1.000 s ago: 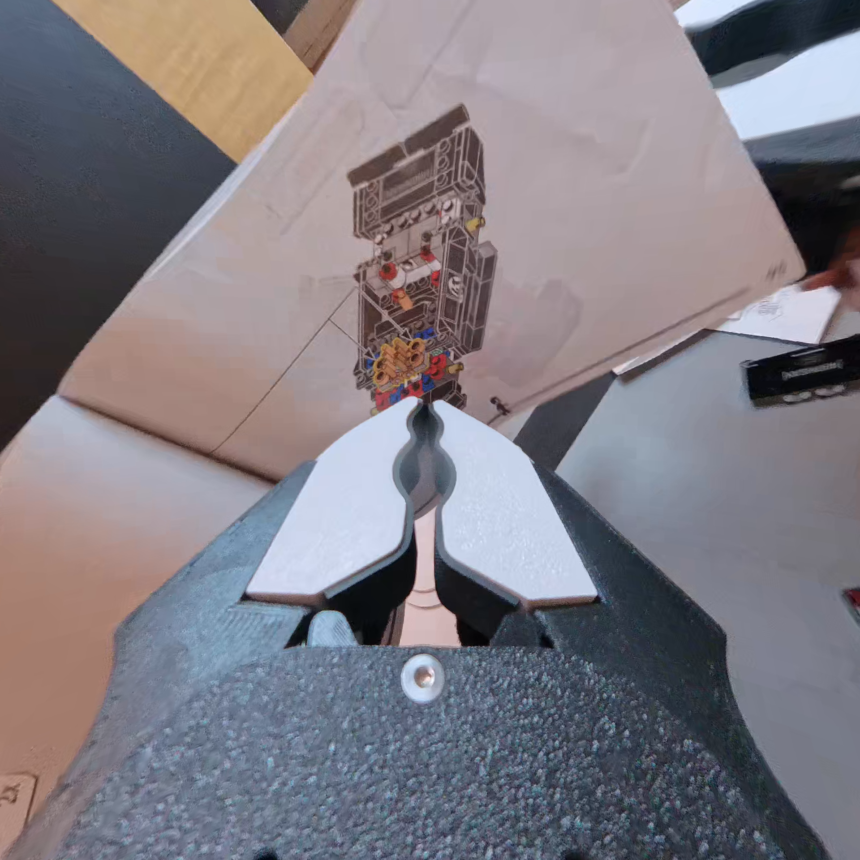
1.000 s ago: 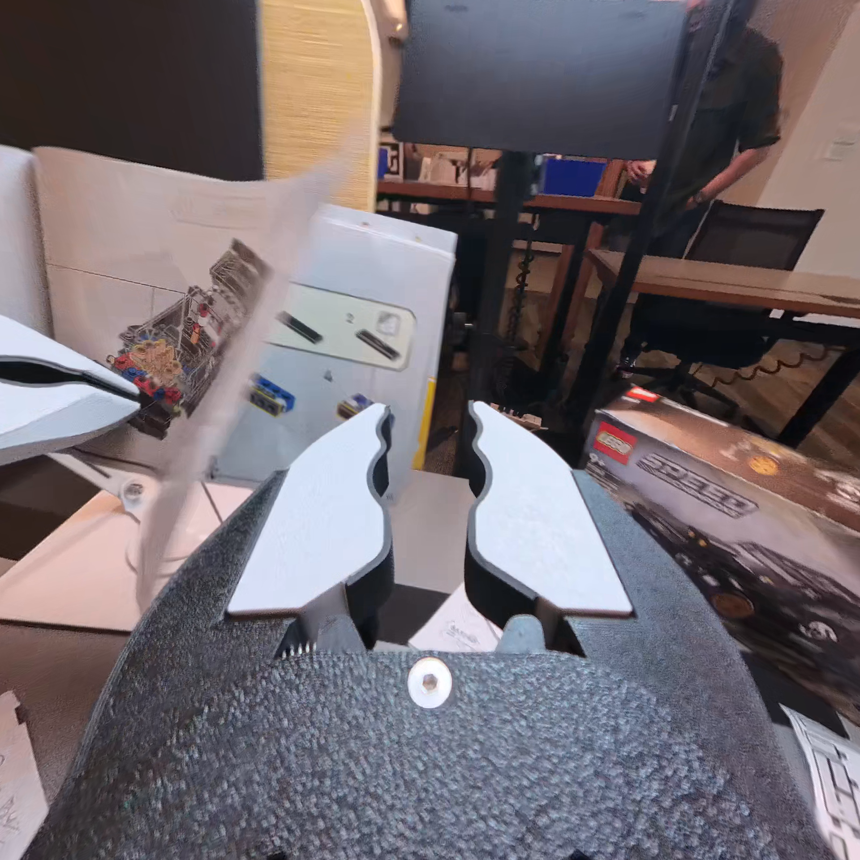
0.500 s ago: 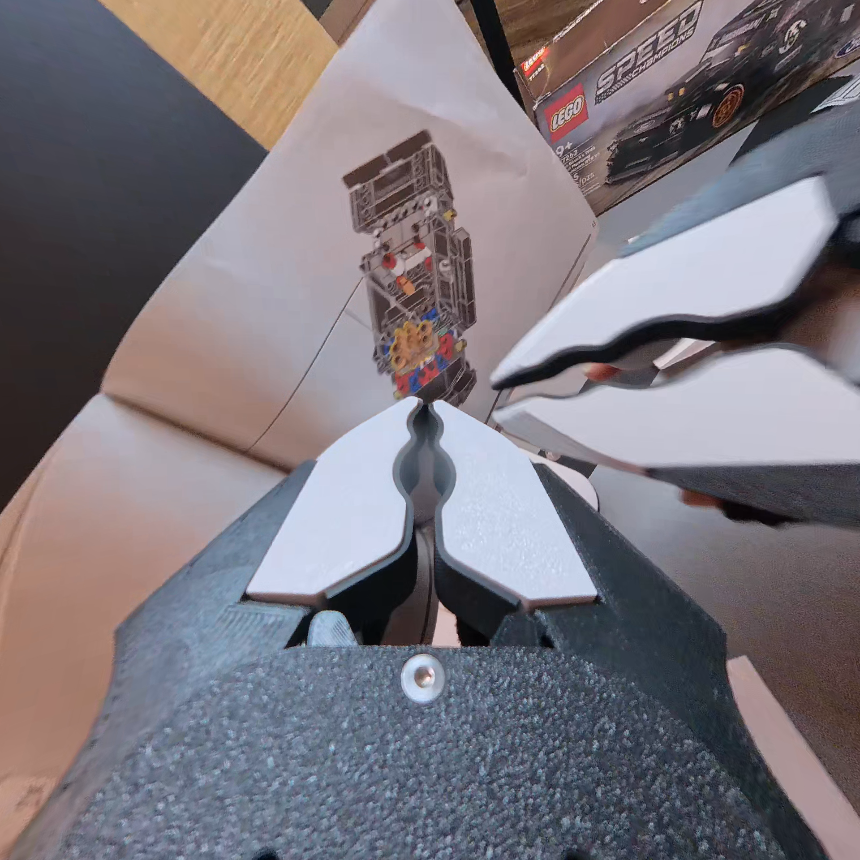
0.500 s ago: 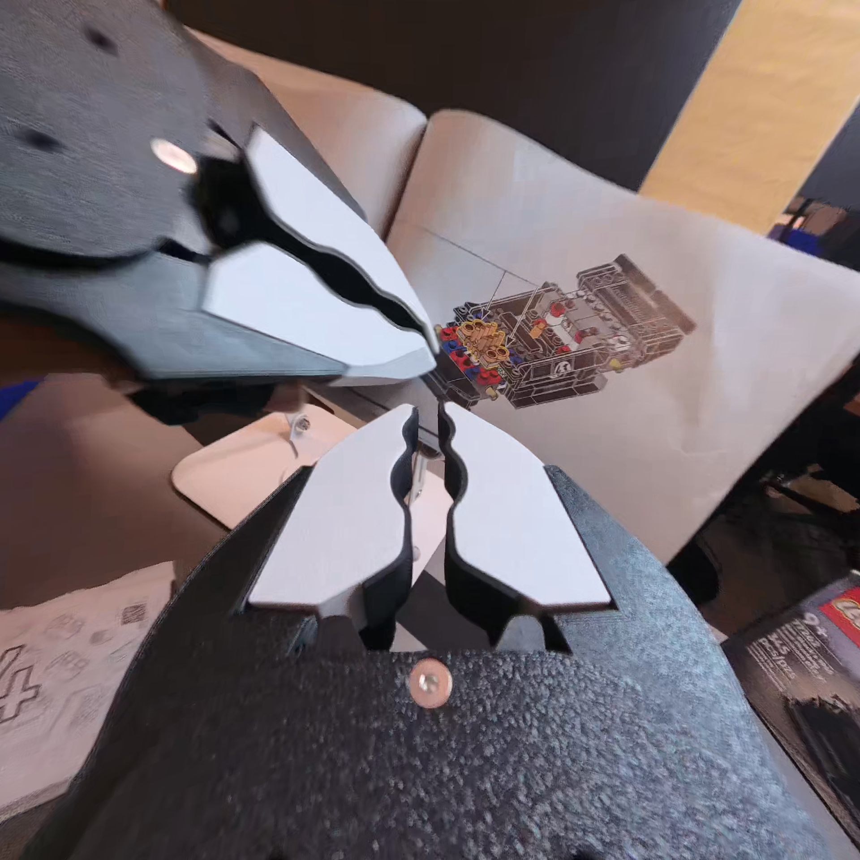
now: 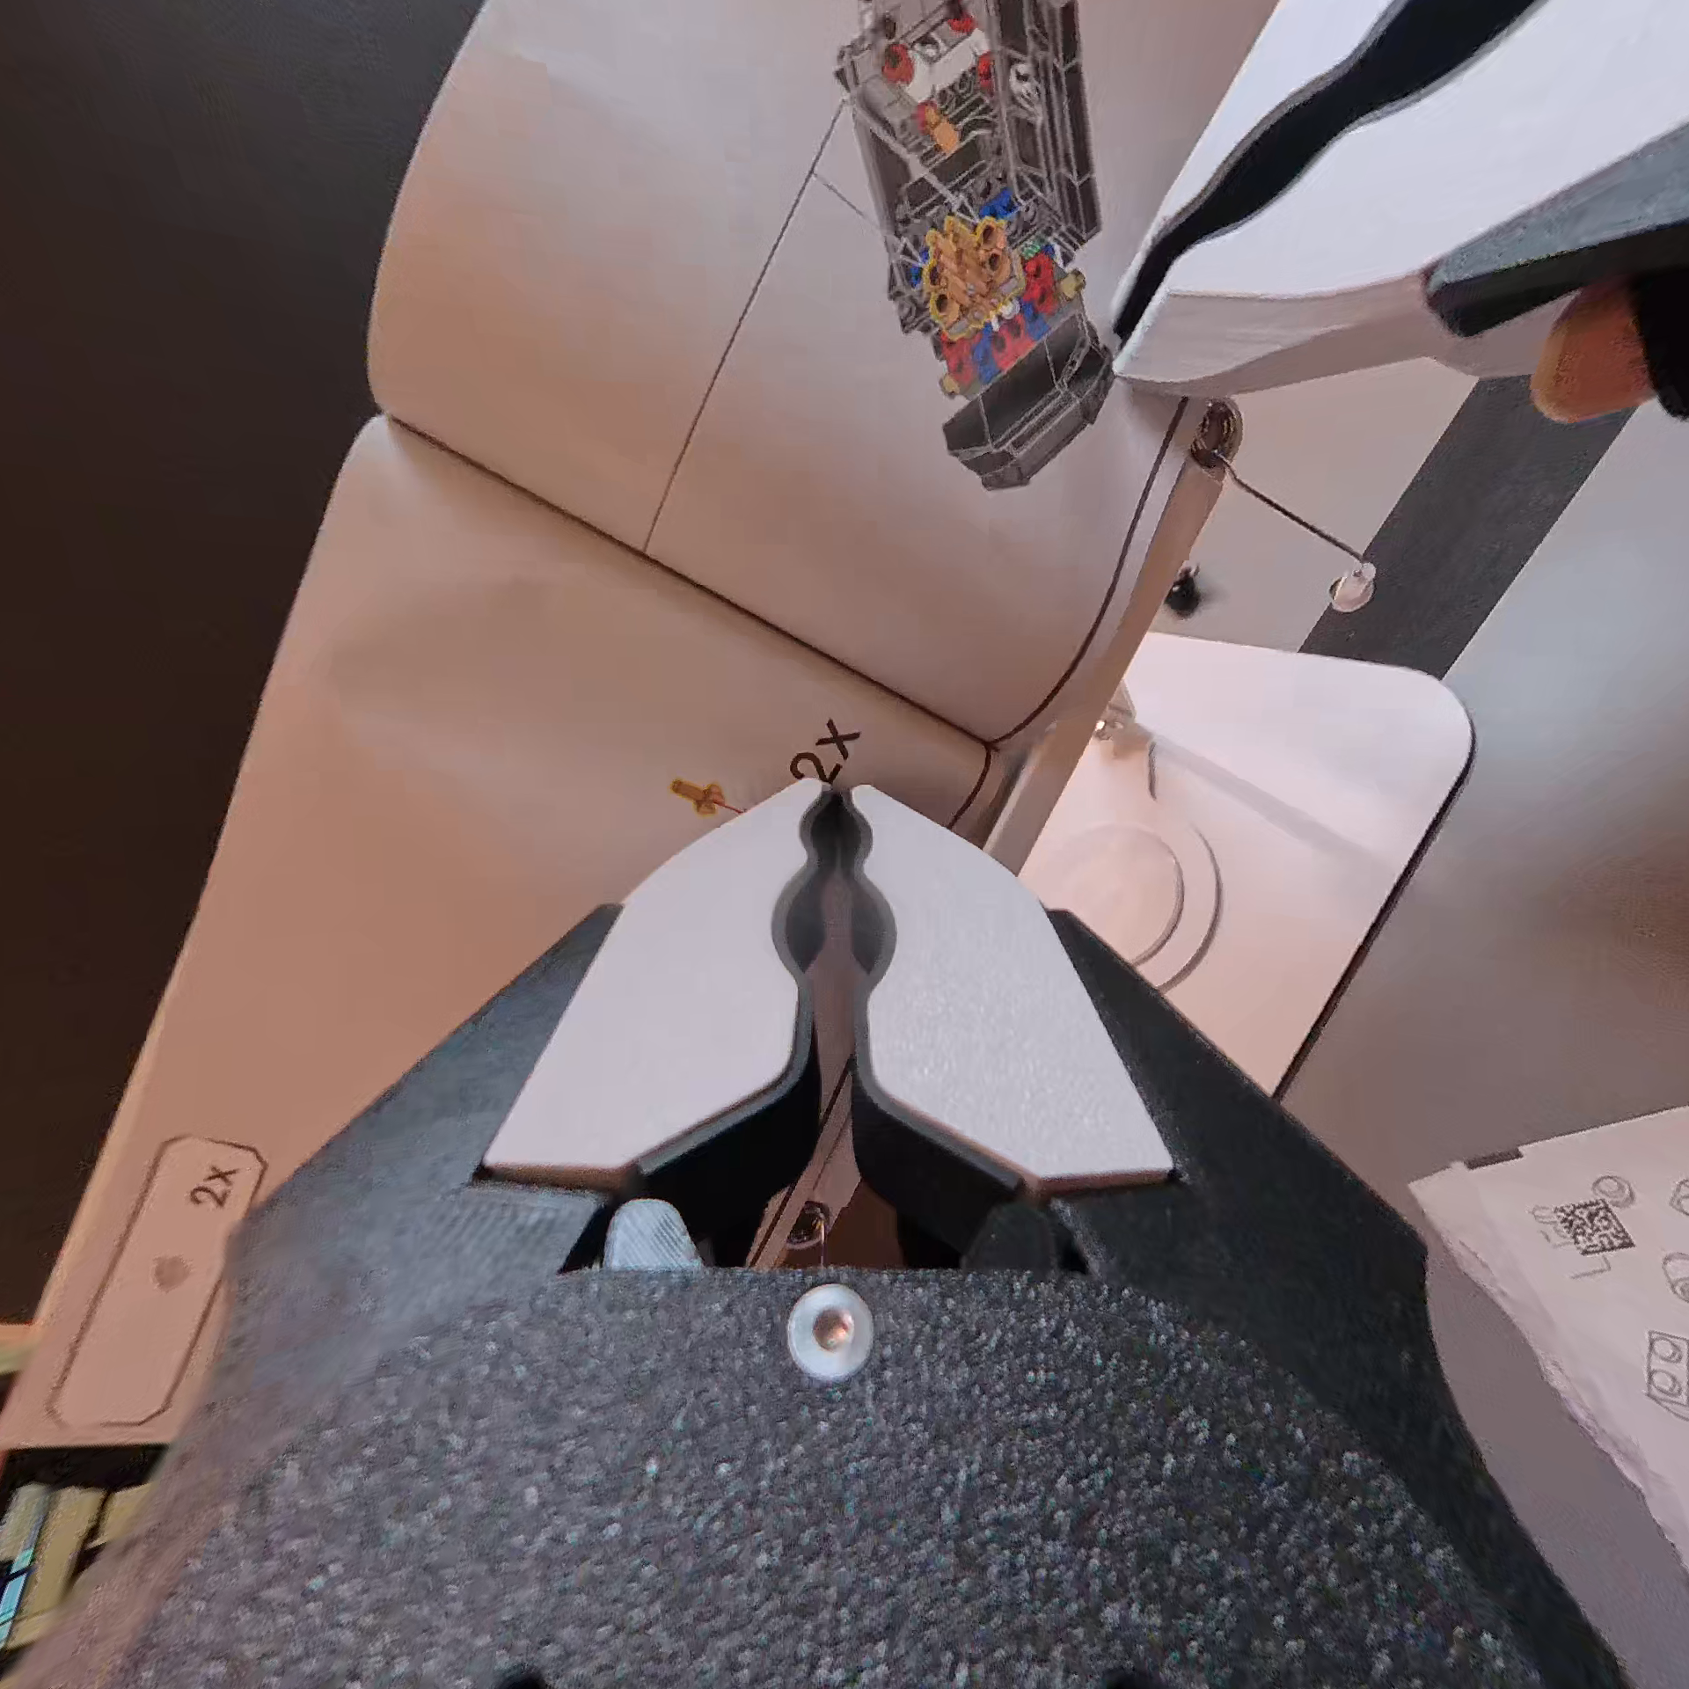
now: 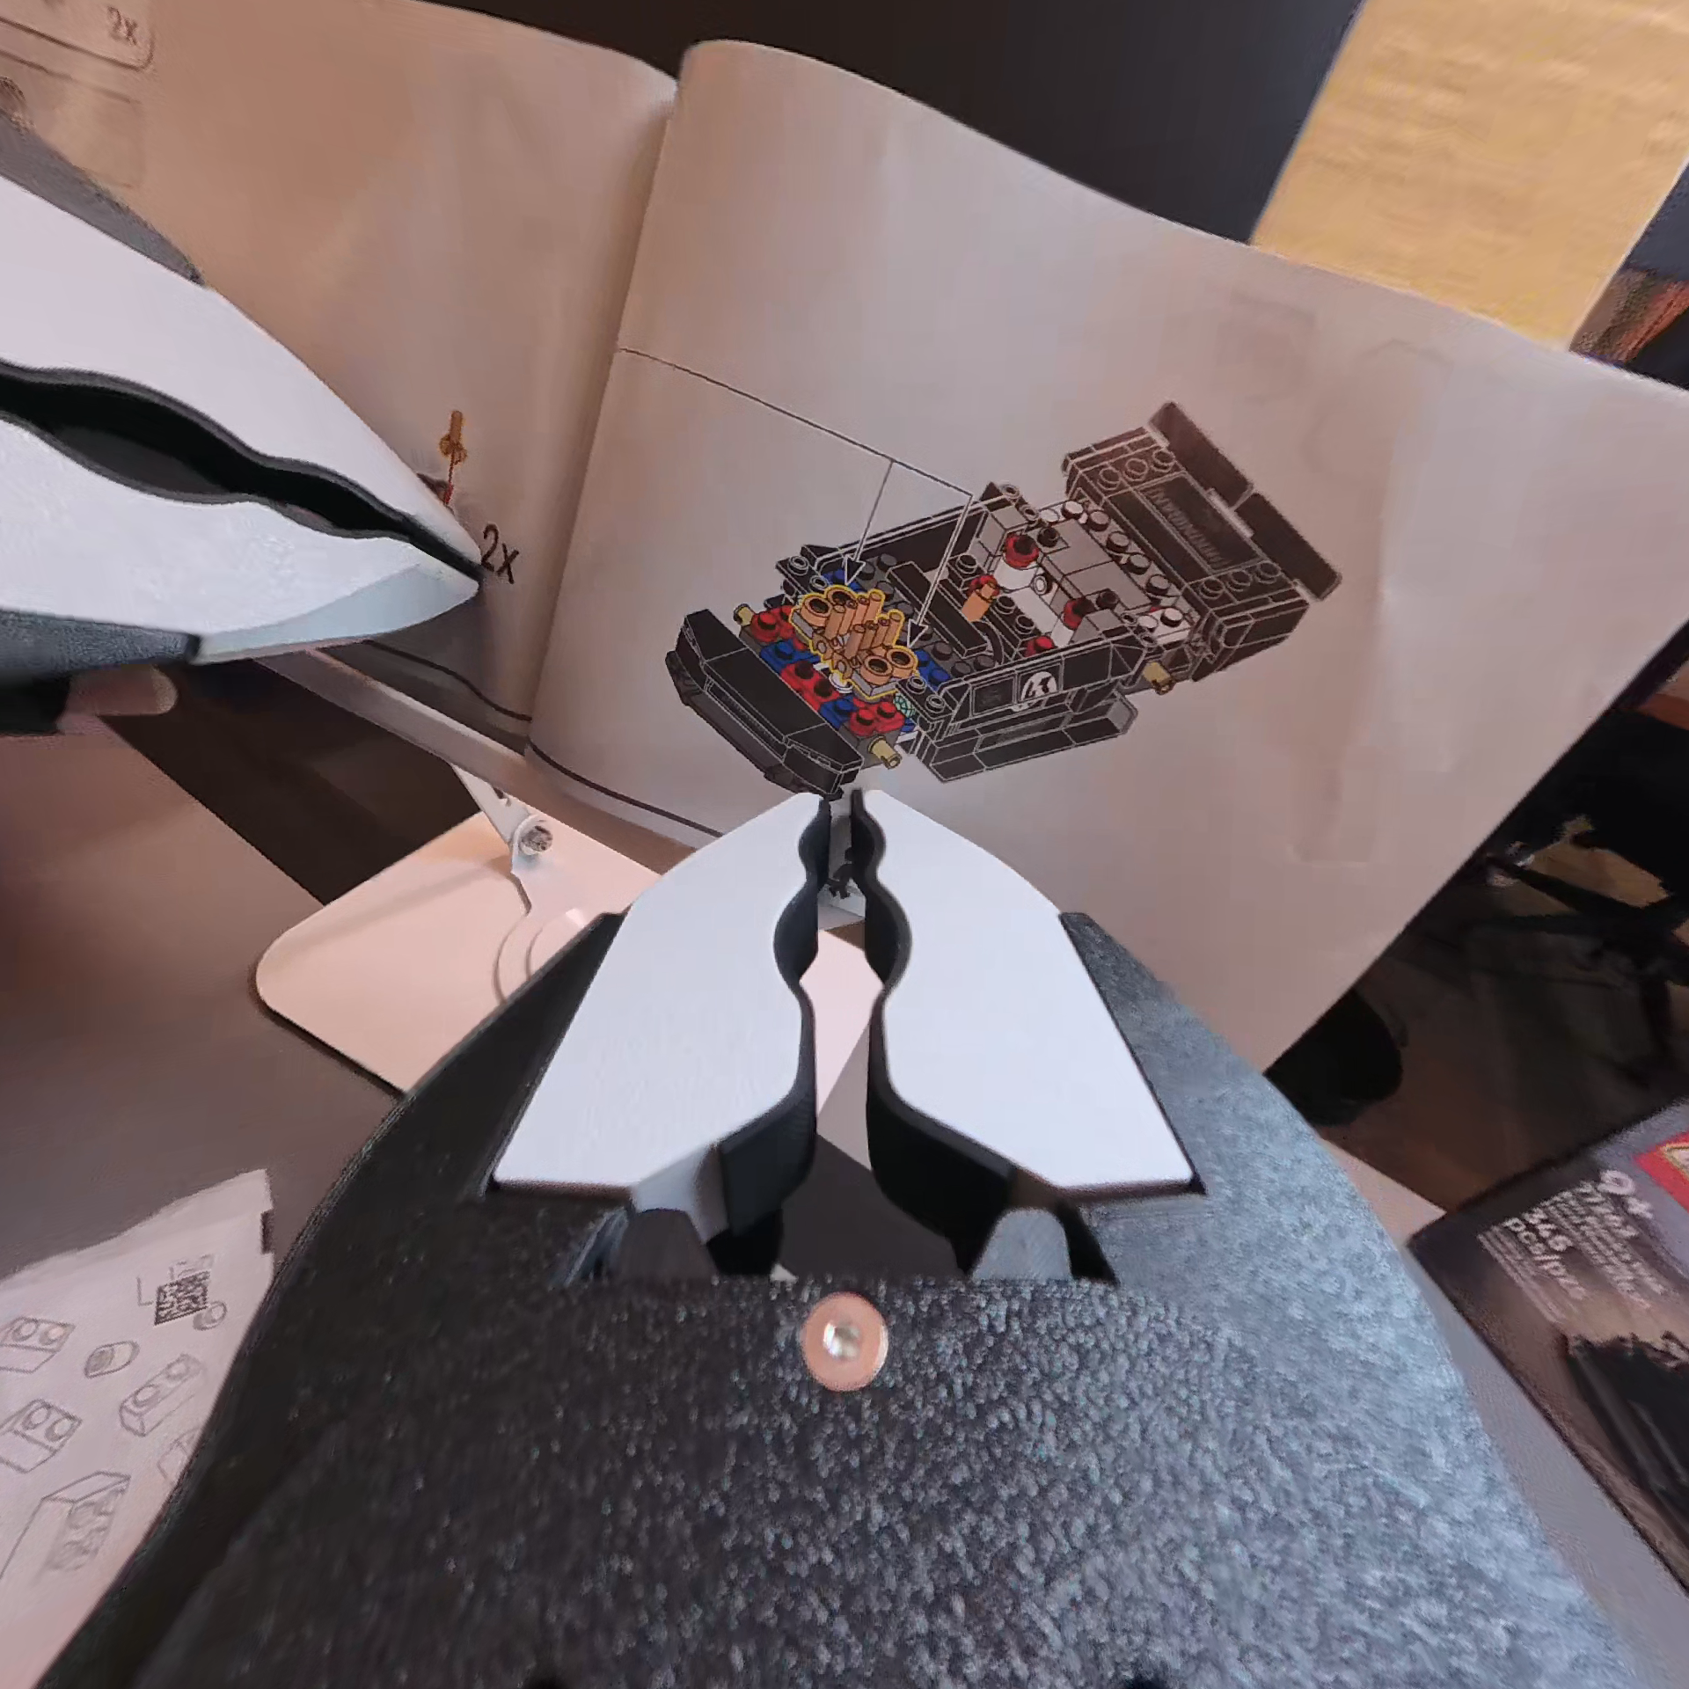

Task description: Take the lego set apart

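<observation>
No built lego model shows. An open instruction booklet [image 5: 585, 302] with a drawing of a black car stands on a white stand [image 5: 1325, 777]; it also shows in the right wrist view [image 6: 914, 274]. My left gripper [image 5: 832, 797] is shut, its tips at the lower part of the left page; it also shows in the right wrist view [image 6: 457, 571]. My right gripper [image 6: 838, 802] is nearly closed, a thin slit between its tips, in front of the right page's lower edge just below the drawn car; it also shows in the left wrist view [image 5: 1122, 343]. Both fingers stay in front of the paper.
The stand's white base [image 6: 384, 960] rests on a dark grey table. A printed sheet with brick drawings [image 6: 91, 1371] lies near the front; it also shows in the left wrist view [image 5: 1599, 1280]. A dark lego box [image 6: 1599, 1298] lies at the right. The left gripper's tips are roughly 9 cm from the right gripper's.
My left gripper moved down from the right page to the left page. My right gripper swung in from the room toward the booklet and its jaws closed from wide open to a slit.
</observation>
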Motion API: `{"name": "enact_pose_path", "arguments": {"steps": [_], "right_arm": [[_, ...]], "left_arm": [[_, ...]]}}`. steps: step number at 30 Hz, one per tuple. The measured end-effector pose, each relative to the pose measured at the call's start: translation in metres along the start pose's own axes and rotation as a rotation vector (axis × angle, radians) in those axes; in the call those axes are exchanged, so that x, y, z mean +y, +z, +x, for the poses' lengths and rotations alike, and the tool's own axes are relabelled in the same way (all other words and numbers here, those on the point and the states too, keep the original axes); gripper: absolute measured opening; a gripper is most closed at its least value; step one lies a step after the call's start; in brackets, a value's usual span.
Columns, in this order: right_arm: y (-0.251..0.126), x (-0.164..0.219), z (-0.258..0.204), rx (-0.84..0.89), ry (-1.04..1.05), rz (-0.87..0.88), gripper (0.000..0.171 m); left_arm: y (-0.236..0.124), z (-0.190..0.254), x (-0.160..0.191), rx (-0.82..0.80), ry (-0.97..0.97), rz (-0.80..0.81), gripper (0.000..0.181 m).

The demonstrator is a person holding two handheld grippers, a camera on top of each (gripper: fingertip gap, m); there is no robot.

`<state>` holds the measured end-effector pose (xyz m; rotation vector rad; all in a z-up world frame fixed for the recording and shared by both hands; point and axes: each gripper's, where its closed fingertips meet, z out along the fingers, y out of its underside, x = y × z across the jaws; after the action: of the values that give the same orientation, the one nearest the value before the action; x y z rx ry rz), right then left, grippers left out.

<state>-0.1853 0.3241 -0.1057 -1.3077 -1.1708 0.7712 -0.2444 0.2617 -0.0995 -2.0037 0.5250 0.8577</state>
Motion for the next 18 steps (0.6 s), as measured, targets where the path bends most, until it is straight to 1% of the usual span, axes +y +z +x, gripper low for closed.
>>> {"name": "enact_pose_path", "arguments": {"steps": [2, 3, 5, 7, 10, 14, 18], "right_arm": [[0.0, 0.001, 0.002, -0.008, 0.046, 0.011, 0.004], [0.0, 0.002, 0.003, -0.012, 0.064, 0.014, 0.004], [0.001, 0.002, 0.004, -0.019, 0.084, 0.018, 0.004], [0.002, 0.001, 0.004, -0.019, 0.084, 0.015, 0.004], [0.0, 0.002, 0.005, -0.023, 0.082, 0.004, 0.004], [-0.022, 0.002, 0.006, -0.037, 0.082, 0.025, 0.009], [-0.037, 0.024, -0.007, -0.093, 0.097, 0.0, 0.017]], "left_arm": [[-0.004, 0.004, -0.006, -0.036, 0.045, -0.018, 0.0], [-0.006, 0.007, -0.014, -0.044, 0.057, 0.01, 0.0], [-0.007, 0.015, -0.034, -0.032, 0.063, 0.08, 0.0], [0.0, 0.023, -0.043, -0.002, 0.058, 0.075, 0.0], [0.015, 0.025, -0.042, 0.008, 0.039, 0.045, 0.0], [0.018, 0.024, -0.041, 0.015, 0.018, 0.042, 0.0], [0.018, 0.024, -0.04, -0.002, 0.041, 0.046, 0.0]]}}
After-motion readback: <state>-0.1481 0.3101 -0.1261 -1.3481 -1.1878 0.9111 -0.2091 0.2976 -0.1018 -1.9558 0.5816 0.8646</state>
